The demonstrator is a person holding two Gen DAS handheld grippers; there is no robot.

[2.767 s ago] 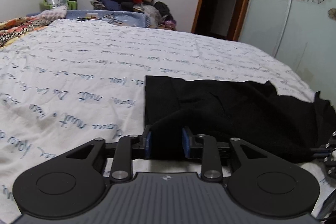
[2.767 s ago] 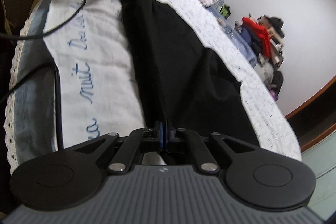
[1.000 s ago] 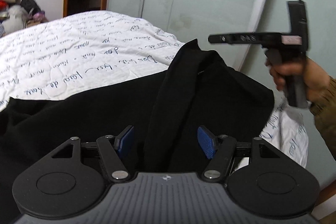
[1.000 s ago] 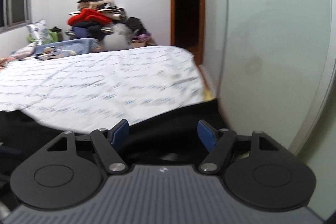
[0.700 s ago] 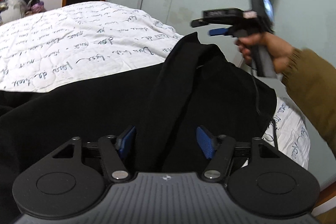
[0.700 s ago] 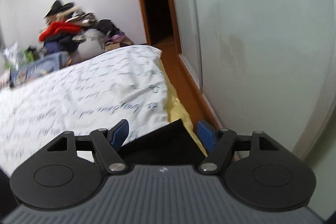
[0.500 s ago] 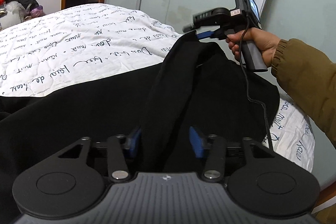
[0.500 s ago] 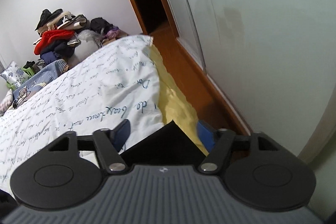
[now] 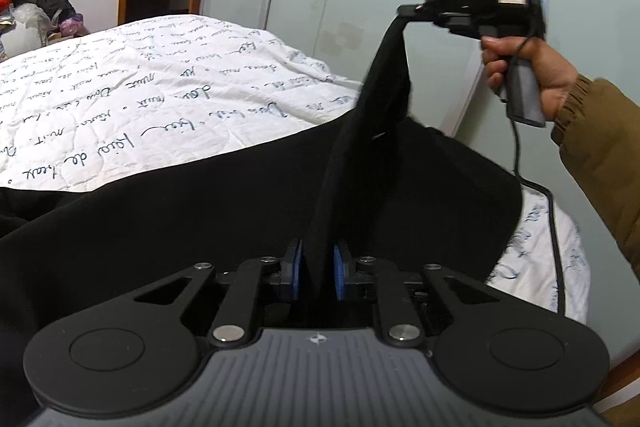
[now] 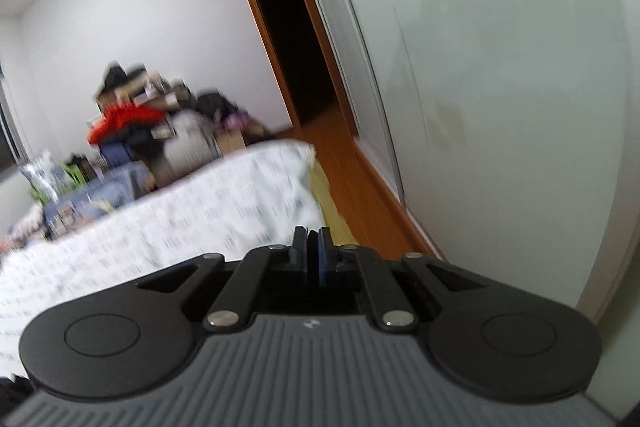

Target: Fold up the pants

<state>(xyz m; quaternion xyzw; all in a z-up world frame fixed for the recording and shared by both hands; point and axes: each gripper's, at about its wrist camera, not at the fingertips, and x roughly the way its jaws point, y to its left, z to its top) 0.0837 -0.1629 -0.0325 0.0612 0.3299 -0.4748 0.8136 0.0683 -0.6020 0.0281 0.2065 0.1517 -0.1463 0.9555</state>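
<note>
Pants (image 9: 240, 227): black, spread on the lettered quilt (image 9: 140, 99).
Left gripper (image 9: 318, 273): just closed onto a fabric ridge, nearest.
Long axis: ridge runs up-right, taut.
Right gripper (image 9: 404, 13): just pinched shut on the far corner, lifted.

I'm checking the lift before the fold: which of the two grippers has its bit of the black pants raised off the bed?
The right gripper: from it the pants hang in the air. The left gripper pinches them low, near the bed.
</note>
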